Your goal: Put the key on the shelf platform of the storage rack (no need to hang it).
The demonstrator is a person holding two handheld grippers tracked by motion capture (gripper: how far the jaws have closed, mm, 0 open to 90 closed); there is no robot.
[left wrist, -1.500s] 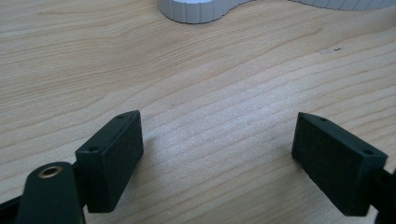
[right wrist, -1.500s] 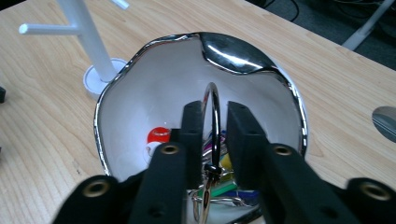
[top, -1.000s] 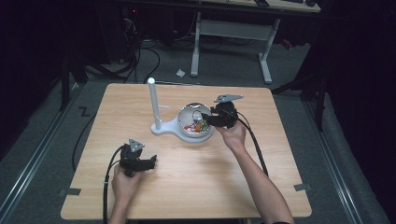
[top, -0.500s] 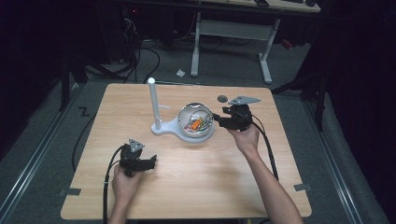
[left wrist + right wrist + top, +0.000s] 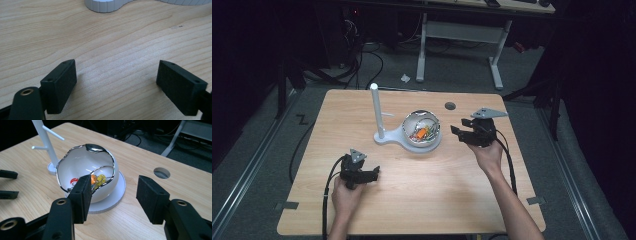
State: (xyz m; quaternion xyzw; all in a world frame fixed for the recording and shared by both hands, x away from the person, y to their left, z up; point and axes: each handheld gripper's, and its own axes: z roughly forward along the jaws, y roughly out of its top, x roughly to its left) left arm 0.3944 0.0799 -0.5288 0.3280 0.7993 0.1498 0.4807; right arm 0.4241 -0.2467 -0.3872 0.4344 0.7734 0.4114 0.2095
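Observation:
A white bowl with a wavy metal rim sits on a white stand base at the table's middle, with small orange, yellow and red items inside. A white post with short pegs rises from the same base at its left. My right gripper hangs open just right of the bowl, jaws empty and pointed at it. My left gripper rests low over bare wood near the front left, open with nothing between its jaws.
A round cable hole lies in the tabletop behind the right gripper. The stand's ribbed base edge shows ahead of the left gripper. A desk frame and cables stand on the floor beyond the table.
My right gripper has drawn back to the right, from over the bowl to a spot beside it. The left gripper has stayed put.

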